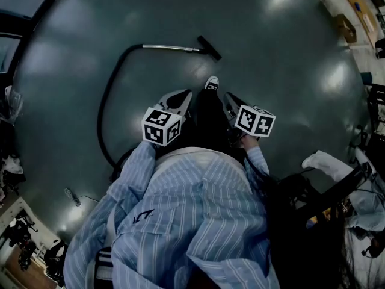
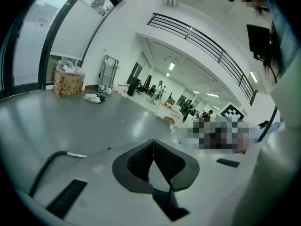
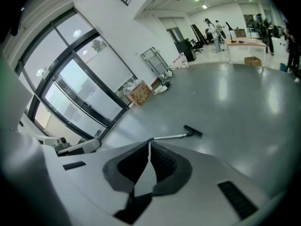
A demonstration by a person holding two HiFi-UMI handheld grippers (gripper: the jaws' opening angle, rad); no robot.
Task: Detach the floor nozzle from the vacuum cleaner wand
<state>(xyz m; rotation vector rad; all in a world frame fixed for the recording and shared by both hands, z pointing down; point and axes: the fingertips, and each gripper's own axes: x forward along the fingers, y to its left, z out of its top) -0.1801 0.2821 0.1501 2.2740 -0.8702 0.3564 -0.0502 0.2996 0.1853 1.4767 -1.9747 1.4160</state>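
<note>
The floor nozzle (image 1: pixel 209 47), joined to the wand (image 1: pixel 171 47), lies beyond the shoe (image 1: pixel 211 83). The right gripper view shows it; the left shows only hose (image 2: pixel 52 155) and wand end. Left gripper (image 1: pixel 184 95) and right gripper (image 1: pixel 231 99), flanking the shoe, are pressed together, empty.

I see my left claw (image 2: pixel 154 144) with its jaws pressed together and nothing between them; beyond, a black hose (image 2: pixel 56 154) joins a metal wand (image 2: pixel 77 155) on the grey floor (image 2: pixel 94 121).
</note>
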